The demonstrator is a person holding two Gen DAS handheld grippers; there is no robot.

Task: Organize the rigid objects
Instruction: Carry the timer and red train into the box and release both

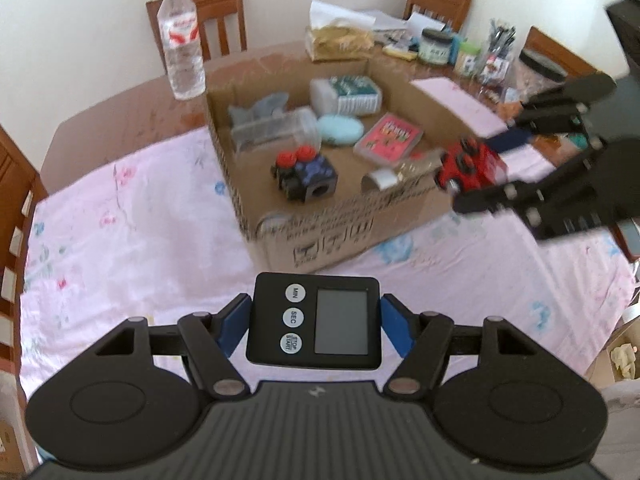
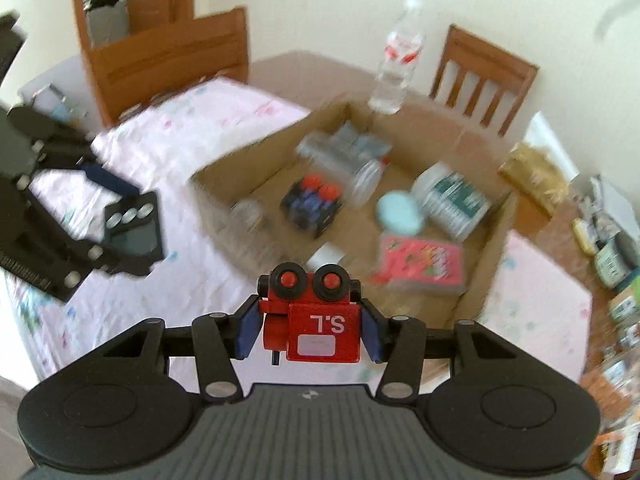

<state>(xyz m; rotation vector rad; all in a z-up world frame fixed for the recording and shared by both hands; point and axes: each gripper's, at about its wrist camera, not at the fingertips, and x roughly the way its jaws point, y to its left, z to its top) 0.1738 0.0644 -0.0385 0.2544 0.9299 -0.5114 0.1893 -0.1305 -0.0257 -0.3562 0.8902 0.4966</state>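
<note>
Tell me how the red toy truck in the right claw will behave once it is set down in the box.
The red toy truck looks like rigid painted wood, so it likely won't flex in the right claw. Its black wheels suggest it may roll on the flat floor of the cardboard box. Glossy paint may be slightly slippery.

Plain cream walls (image 1: 88, 4) close off the top of both views, meeting in a corner at the upper right of the left wrist view. Daylight falls evenly across the room. A brown surface (image 1: 132, 104) fills the middle, most of it under a pale pink floral cloth (image 1: 132, 232). Slatted wooden chairs (image 1: 218, 12) stand along its far edge. At the upper left of the right wrist view stands a wooden cabinet (image 2: 132, 0).
</note>
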